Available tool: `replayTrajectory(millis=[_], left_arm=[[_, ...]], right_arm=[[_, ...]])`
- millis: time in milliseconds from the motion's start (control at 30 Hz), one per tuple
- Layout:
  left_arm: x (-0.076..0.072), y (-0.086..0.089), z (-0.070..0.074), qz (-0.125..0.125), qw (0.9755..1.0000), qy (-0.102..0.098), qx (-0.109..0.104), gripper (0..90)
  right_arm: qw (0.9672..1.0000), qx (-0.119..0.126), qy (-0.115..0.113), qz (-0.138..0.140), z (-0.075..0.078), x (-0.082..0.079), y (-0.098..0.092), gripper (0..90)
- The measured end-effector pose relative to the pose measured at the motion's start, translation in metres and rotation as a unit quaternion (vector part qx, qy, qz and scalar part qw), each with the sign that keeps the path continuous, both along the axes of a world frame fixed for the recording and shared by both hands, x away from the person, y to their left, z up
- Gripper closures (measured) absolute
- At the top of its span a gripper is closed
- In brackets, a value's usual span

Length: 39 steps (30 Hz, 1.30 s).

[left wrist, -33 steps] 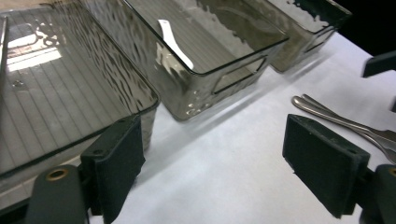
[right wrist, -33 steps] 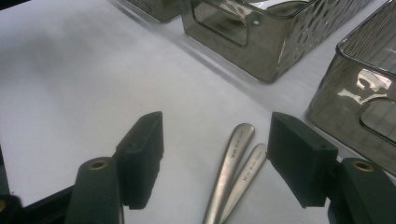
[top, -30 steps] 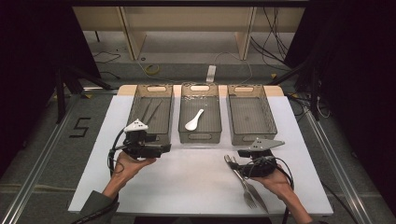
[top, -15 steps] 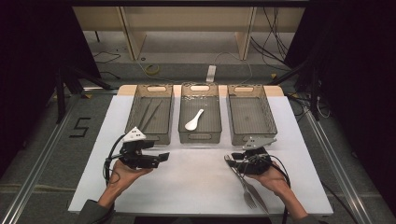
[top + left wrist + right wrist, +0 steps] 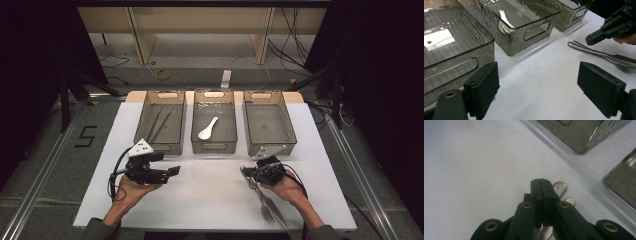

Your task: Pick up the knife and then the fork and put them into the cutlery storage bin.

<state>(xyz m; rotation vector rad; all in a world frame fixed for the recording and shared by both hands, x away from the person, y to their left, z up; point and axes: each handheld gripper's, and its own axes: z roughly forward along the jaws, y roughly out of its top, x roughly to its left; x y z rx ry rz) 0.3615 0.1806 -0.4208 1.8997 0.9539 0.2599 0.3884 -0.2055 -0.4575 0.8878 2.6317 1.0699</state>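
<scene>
Two metal forks lie side by side on the white table at the near right, handles pointing away from the person. My right gripper sits low over the handle ends. Its jaws have just been closing and now meet pad to pad, with no part of a fork seen between them; the handle tips show just beyond and to the right. My left gripper rests in the hand at the near left, aimed right, its jaws wide apart over bare table. It looks toward the forks and the right gripper.
Three smoky clear bins stand in a row at the back: the left bin holds dark chopsticks, the middle bin a white spoon, and the right bin shows nothing inside. Bare table lies between the hands.
The right gripper has shifted left and down onto the fork handles' ends and its jaws have closed. The left gripper has drawn slightly toward the near edge, still open.
</scene>
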Motion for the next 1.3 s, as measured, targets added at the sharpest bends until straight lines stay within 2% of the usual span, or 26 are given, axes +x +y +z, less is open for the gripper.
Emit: replayTrajectory(millis=[200, 367, 533, 767, 1300], left_arm=[[-0.003, 0.000, 0.001, -0.002, 1.0000, -0.004, 0.002, 16.9], [-0.007, 0.004, 0.001, 0.001, 1.0000, -0.005, -0.007, 16.7], [-0.007, 0.006, 0.001, 0.003, 1.0000, -0.008, -0.005, 16.7], [-0.006, 0.004, 0.001, 0.000, 1.0000, -0.007, -0.002, 16.7], [-0.007, 0.004, 0.001, -0.002, 1.0000, -0.008, -0.001, 16.7]], right_arm=[[0.9997, -0.021, 0.008, 0.013, -0.006, 0.008, 0.007, 90.0], [0.9994, -0.029, 0.008, 0.019, -0.007, 0.009, 0.010, 90.0], [0.9986, -0.044, 0.011, 0.028, -0.010, 0.010, 0.015, 90.0], [0.9970, -0.066, 0.028, 0.030, -0.017, 0.014, 0.021, 90.0], [0.9953, -0.089, 0.020, 0.032, -0.017, 0.016, 0.017, 90.0]])
